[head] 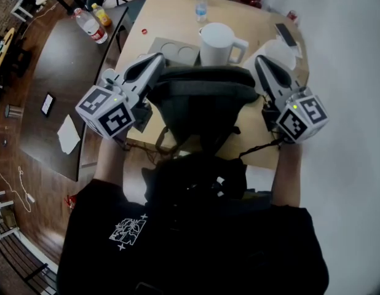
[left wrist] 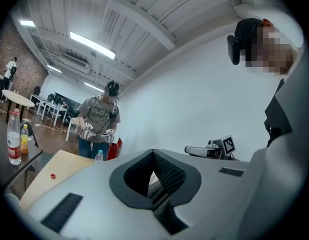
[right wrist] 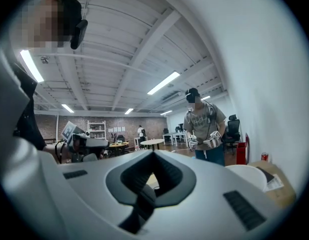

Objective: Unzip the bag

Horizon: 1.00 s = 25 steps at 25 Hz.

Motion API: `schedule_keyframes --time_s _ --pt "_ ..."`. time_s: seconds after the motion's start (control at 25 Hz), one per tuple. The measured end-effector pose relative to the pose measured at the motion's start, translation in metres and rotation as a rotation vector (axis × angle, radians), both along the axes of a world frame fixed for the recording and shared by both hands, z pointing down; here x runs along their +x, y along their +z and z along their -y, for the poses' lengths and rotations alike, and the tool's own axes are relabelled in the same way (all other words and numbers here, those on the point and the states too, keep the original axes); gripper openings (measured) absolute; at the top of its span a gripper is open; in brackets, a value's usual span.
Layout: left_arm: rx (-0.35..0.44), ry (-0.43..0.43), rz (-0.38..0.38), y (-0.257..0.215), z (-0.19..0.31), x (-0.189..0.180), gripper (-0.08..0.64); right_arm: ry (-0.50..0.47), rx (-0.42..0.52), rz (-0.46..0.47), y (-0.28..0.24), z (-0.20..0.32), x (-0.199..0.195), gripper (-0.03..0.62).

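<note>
A dark grey bag (head: pixel 202 97) sits on the light wooden table (head: pixel 153 17) right in front of me. My left gripper (head: pixel 158 58) is held beside the bag's left end, tilted upward with its jaws closed together and nothing between them. My right gripper (head: pixel 261 61) is raised at the bag's right end, also shut and empty. In the left gripper view the left gripper (left wrist: pixel 153 151) points at the ceiling and wall; the bag is out of sight there. The right gripper view shows the right gripper (right wrist: pixel 153 153) aimed across the room, no bag in it. The zipper is not visible.
A white pitcher (head: pixel 217 42), a grey cup tray (head: pixel 174 51), a water bottle (head: pixel 201 5), a phone (head: pixel 286 34) and a red cap (head: pixel 144 32) lie beyond the bag. A dark table (head: pixel 67 72) with bottles (head: pixel 90 25) stands left. Another person (right wrist: pixel 204 129) stands behind the table.
</note>
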<state>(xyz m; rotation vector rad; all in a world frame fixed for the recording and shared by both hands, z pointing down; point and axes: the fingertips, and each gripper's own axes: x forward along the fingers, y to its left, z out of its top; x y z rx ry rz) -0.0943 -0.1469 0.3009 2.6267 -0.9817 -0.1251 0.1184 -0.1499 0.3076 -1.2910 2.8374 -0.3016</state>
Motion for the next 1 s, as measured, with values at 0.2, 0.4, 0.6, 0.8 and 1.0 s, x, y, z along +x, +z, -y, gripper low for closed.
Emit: schedule_keyframes --time_s 0.2,0.4,0.6,0.8,1.0 --pt "0.013 0.023 0.010 -0.005 -0.001 0.017 -0.003 -0.047 0.000 0.027 -0.010 0.001 -0.020 0.020" --pt "0.032 0.045 0.025 -0.012 0.000 0.032 -0.003 -0.101 0.020 0.021 -0.022 0.001 -0.044 0.020" --pt "0.037 0.055 0.029 -0.013 0.002 0.044 -0.002 -0.153 0.022 0.011 -0.025 -0.002 -0.064 0.021" --pt "0.031 0.052 0.027 -0.015 0.004 0.052 -0.001 -0.182 0.027 -0.002 -0.027 -0.003 -0.075 0.021" --pt "0.043 0.048 0.030 -0.018 0.006 0.055 0.000 -0.194 0.025 -0.019 -0.025 -0.001 -0.086 0.021"
